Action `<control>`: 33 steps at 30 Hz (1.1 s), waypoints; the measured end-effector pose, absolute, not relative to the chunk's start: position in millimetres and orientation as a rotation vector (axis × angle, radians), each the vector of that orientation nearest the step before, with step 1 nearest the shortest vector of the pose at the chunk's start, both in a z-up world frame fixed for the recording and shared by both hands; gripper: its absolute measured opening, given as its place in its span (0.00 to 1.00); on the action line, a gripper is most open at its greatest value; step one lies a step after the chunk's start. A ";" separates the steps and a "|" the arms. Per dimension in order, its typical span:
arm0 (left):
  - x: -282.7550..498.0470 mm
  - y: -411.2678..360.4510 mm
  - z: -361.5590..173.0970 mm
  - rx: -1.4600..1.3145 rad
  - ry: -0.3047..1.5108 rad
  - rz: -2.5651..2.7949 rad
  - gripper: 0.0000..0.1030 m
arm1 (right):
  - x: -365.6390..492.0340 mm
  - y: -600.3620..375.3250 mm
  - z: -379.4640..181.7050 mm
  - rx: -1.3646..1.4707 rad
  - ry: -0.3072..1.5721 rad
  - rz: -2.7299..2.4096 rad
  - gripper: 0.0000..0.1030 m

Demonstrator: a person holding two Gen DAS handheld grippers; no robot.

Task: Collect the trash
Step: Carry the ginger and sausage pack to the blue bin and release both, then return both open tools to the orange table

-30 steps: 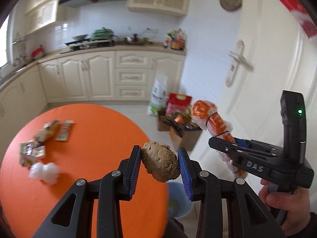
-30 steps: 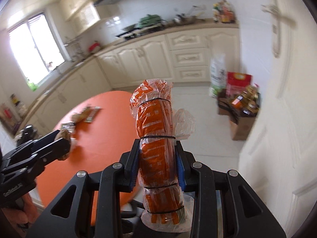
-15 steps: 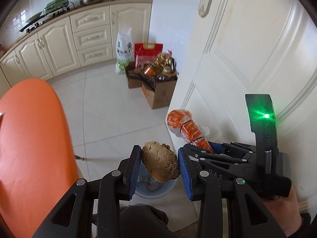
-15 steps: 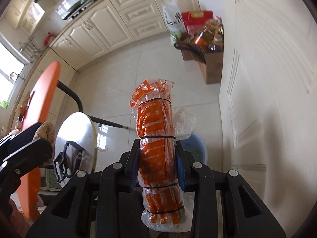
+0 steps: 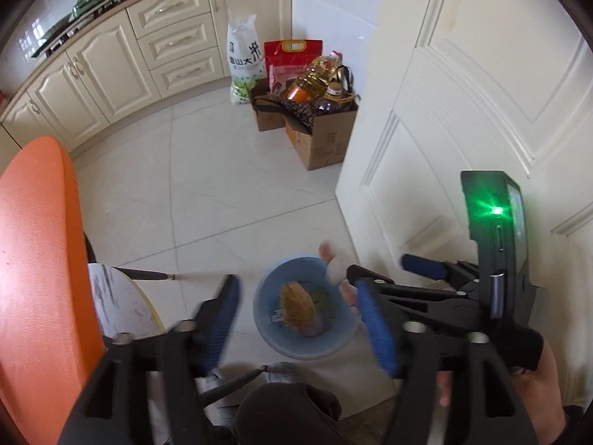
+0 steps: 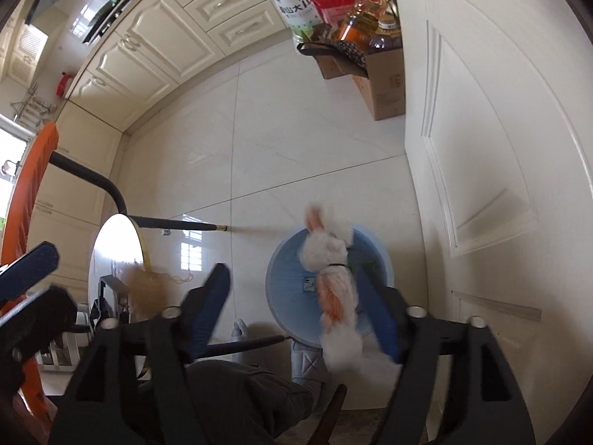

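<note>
Blue plastic bin [image 5: 305, 315] sits low in the centre of the left wrist view, framed by the left gripper [image 5: 300, 319], whose jaws stand wide and empty; a blurred brown lump [image 5: 296, 306] shows over the bin's inside. At right, the right gripper [image 5: 381, 274] also gapes. In the right wrist view, the right gripper [image 6: 296, 309] is spread wide, and the blurred orange-and-white wrapped bundle [image 6: 335, 289] hangs loose between its fingers over the bin [image 6: 289, 278].
</note>
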State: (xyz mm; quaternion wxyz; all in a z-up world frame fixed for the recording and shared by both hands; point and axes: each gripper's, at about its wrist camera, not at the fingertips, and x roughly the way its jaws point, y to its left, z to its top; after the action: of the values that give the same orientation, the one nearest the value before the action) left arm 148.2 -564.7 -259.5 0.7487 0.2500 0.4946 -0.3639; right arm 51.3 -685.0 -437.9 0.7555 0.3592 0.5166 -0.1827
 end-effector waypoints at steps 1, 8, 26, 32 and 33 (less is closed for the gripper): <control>147.2 -563.5 -259.5 0.553 1.067 -0.787 0.78 | 50.6 -685.3 -437.3 0.780 1.127 -0.403 0.79; 132.4 -558.3 -264.7 0.555 1.032 -0.767 0.92 | 40.9 -688.3 -424.7 0.750 1.140 -0.484 1.00; 73.5 -381.4 -132.7 0.261 0.750 -0.770 0.99 | 53.4 -632.8 -260.0 0.572 0.891 -0.452 1.00; 56.5 -276.1 -109.5 0.151 0.683 -0.642 0.99 | 76.7 -568.1 -184.2 0.472 0.763 -0.343 1.00; 54.5 -258.8 -105.6 0.132 0.672 -0.620 0.99 | 80.8 -557.1 -174.5 0.457 0.748 -0.326 1.00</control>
State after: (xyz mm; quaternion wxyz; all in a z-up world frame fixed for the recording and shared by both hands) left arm 54.5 -258.8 -105.6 0.8952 0.0637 0.3241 -0.2991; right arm 80.8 -557.1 -174.5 0.8926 0.2204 0.3605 -0.1571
